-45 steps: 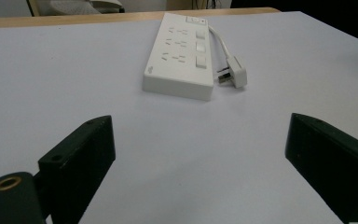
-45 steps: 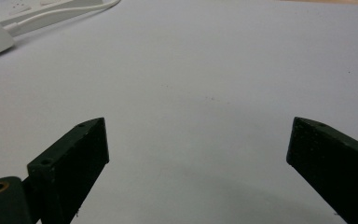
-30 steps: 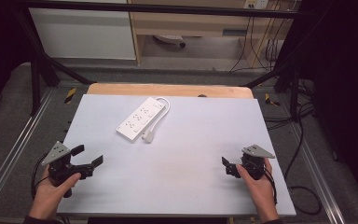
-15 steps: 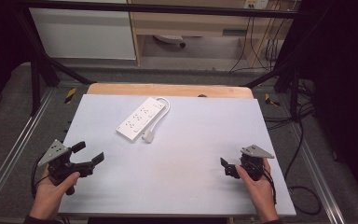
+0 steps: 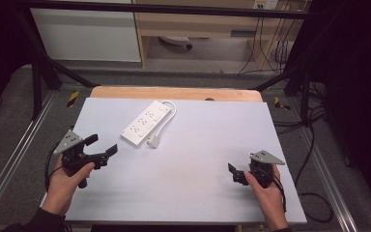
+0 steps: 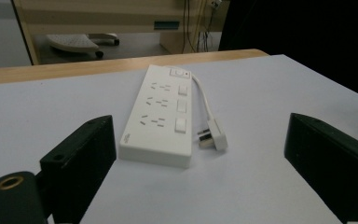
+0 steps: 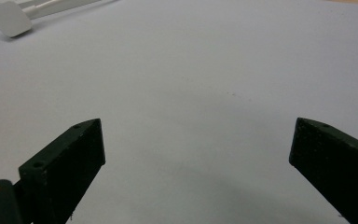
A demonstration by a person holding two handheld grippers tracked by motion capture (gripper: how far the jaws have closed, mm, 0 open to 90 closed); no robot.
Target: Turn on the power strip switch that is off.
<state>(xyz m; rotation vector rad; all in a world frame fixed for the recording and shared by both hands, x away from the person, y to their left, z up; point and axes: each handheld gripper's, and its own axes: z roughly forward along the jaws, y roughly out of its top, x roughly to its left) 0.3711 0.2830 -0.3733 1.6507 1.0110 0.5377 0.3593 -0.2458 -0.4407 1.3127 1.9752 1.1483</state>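
Note:
A white power strip [image 5: 145,123] lies at the back left of the pale table [image 5: 203,140], with its short cord looped round and its white plug [image 5: 153,141] lying beside its near end. My left gripper [image 5: 101,145] is held open just above the table, pointing at the strip from the near left. In the left gripper view the power strip [image 6: 161,116] and plug [image 6: 214,137] lie straight ahead between the wide-apart jaws of the left gripper [image 6: 200,163]. My right gripper [image 5: 234,174] is open at the near right over bare table. The right gripper [image 7: 198,140] holds nothing, and the plug [image 7: 9,18] is far off at top left.
A wooden board edge [image 5: 174,93] runs along the table's far side. Metal frame rails [image 5: 9,159] flank the table. Cables [image 5: 314,198] hang at the right, and a cabinet and shelf stand beyond on the floor.
My left gripper has moved forward and a little to the right, toward the power strip. The right gripper has barely moved. Both stay open.

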